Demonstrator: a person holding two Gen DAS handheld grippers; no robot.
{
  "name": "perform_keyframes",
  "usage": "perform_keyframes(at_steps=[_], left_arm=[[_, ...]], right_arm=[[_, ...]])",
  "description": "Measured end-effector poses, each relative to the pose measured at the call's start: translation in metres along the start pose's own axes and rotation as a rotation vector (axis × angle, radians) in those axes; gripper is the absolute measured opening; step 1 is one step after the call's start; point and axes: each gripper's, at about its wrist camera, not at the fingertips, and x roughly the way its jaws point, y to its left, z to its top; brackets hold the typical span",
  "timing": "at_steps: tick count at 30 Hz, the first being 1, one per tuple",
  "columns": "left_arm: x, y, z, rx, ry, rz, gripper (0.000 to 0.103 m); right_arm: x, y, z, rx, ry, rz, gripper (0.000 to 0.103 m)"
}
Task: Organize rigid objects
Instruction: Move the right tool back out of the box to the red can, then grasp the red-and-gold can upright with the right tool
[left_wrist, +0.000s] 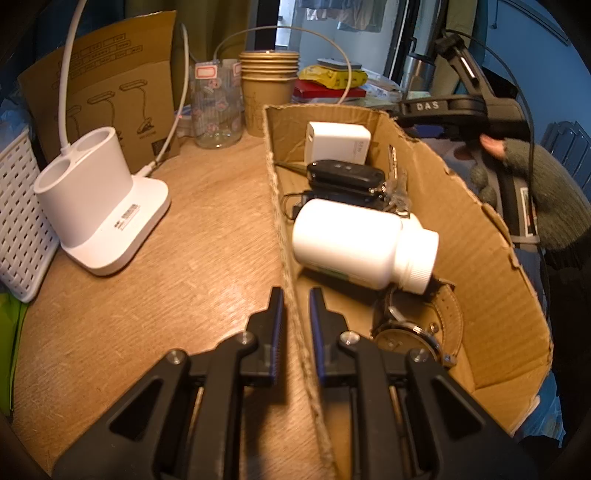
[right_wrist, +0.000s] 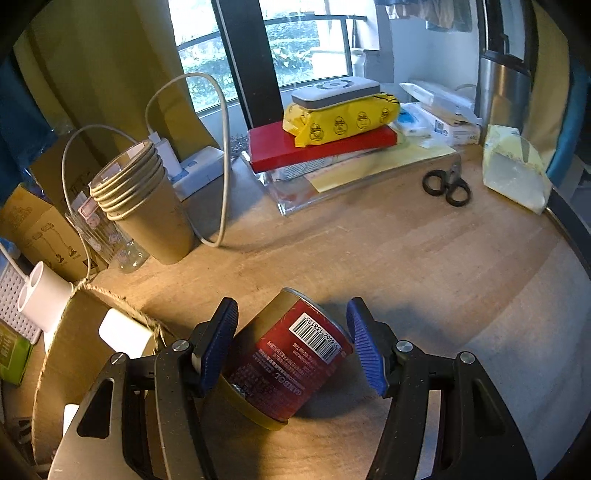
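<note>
The cardboard box (left_wrist: 480, 258) had its near wall pinched between the left gripper (left_wrist: 296, 306)'s nearly closed jaws. The red can (right_wrist: 291, 365) lay tilted on the table (right_wrist: 406, 266) between the right gripper (right_wrist: 291, 332)'s spread jaws, its left pad (right_wrist: 218, 347) touching or just beside the can.

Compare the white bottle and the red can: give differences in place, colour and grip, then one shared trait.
The white bottle lies inside the cardboard box; the red can lies on the table. The bottle is plain white; the can carries a barcode. No gripper is at the bottle; the right gripper straddles the can. Both lie tipped over.
</note>
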Motion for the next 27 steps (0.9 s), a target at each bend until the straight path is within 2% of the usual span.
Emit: perform_keyframes(at_steps=[11,23,25,27], left_arm=[[0.0,0.001,0.0,0.0,0.0,0.0,0.015],[0.0,0.001,0.0,0.0,0.0,-0.001,0.015],[0.0,0.001,0.0,0.0,0.0,-0.001,0.015],[0.0,0.001,0.0,0.0,0.0,-0.001,0.015]], right_arm=[[-0.013,-0.007,-0.022,-0.01,-0.007,-0.035,0.075],[-0.012,-0.012,-0.039,-0.03,0.018,-0.071,0.076],[-0.012,-0.012,-0.041,-0.033,0.019,-0.071,0.074],[-0.014,-0.01,-0.042,-0.042,0.014,-0.063,0.059]])
